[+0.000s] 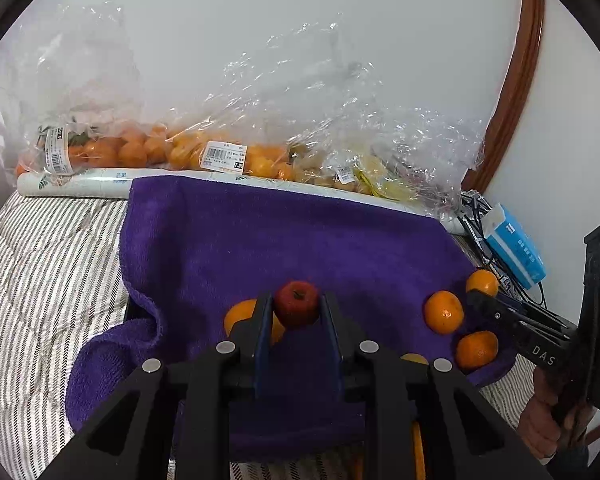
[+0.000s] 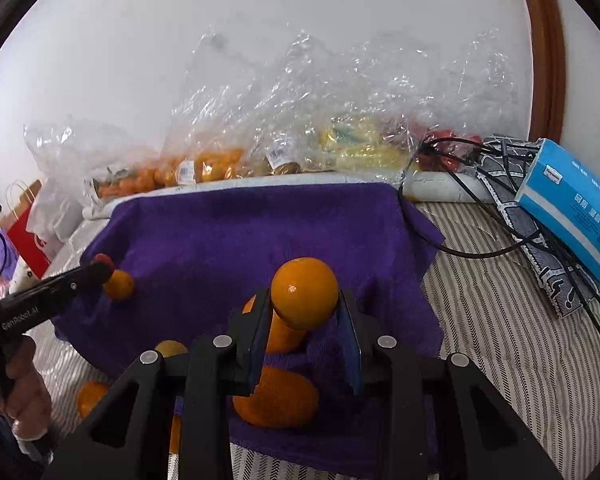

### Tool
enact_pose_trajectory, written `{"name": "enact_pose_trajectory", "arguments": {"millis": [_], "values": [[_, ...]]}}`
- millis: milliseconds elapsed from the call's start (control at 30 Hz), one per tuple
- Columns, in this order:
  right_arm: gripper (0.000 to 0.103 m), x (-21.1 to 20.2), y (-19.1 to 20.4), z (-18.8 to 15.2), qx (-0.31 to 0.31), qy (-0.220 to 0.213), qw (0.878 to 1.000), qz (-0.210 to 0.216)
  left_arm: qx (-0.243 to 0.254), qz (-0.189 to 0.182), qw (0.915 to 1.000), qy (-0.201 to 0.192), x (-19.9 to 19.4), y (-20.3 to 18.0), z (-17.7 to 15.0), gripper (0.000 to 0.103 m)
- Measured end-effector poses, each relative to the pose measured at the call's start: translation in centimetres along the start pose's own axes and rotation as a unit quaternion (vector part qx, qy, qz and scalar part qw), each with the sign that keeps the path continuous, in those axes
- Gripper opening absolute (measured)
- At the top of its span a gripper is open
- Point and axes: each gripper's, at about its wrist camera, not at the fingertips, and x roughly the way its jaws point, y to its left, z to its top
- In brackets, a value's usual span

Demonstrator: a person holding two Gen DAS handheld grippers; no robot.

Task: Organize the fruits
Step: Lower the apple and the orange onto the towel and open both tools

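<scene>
My left gripper (image 1: pixel 297 307) is shut on a small red apple (image 1: pixel 297 303) just above the purple towel (image 1: pixel 260 240). An orange (image 1: pixel 240 316) lies right behind its left finger. My right gripper (image 2: pixel 305 304) is shut on an orange (image 2: pixel 304 292) above the towel (image 2: pixel 240 232). Two more oranges (image 2: pixel 276 396) lie under it. In the left wrist view the right gripper (image 1: pixel 480 298) shows at the right among three oranges (image 1: pixel 444 312). In the right wrist view the left gripper (image 2: pixel 104 266) shows at the left with the apple.
Clear plastic bags of oranges (image 1: pixel 148 148) and other fruit (image 2: pixel 352 148) lie along the white wall behind the towel. A blue tissue pack (image 2: pixel 576 200) and black cables (image 2: pixel 480 216) sit at the right on striped bedding (image 1: pixel 40 260). A red paper bag (image 2: pixel 28 236) stands far left.
</scene>
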Motion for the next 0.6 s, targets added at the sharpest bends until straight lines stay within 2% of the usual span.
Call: {"name": "enact_pose_trajectory", "arguments": {"millis": [600], "values": [[0.033,0.6,0.3,-0.3,-0.013,0.007,1.0,-0.012,0.036,-0.004,0.9992,0.019,0.8,-1.4,-0.5,0.023]]}}
